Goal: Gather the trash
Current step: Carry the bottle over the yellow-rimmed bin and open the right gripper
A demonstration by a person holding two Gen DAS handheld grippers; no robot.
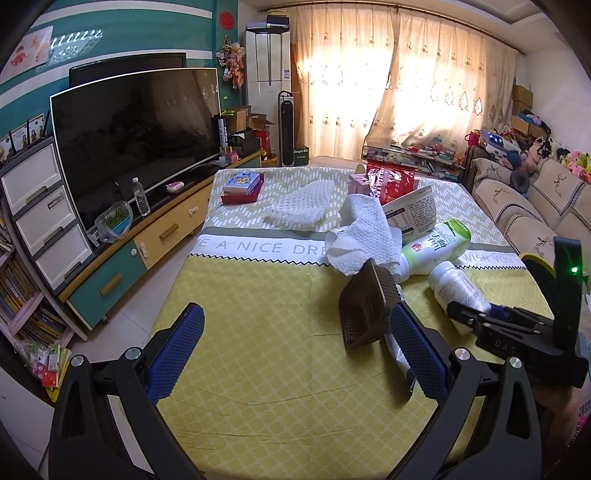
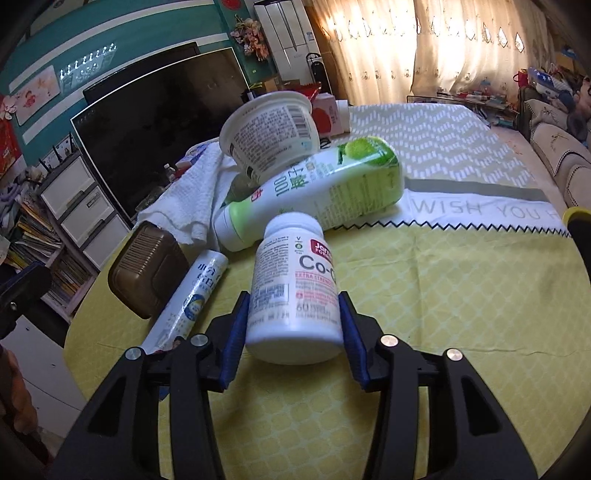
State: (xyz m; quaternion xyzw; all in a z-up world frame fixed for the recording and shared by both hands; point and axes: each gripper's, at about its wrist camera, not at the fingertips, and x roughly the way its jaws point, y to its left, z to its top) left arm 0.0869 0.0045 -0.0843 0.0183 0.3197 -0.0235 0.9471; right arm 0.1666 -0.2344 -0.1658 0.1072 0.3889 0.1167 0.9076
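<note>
This is a home living room. Ahead and to the left of the left hand-held gripper (image 1: 295, 343) a large television (image 1: 136, 140) stands on a low cabinet (image 1: 155, 236) with drawers. Straight ahead, curtains (image 1: 406, 81) cover a bright window beside a standing air conditioner (image 1: 267, 74). To the right runs a sofa (image 1: 517, 206) with plush toys (image 1: 569, 158) piled on it.

teal wall (image 1: 122, 22) | big tv (image 1: 136, 136) | sunlit curtains (image 1: 406, 81) | beige sofa (image 1: 524, 206) | tiled floor (image 1: 147, 291)
</note>
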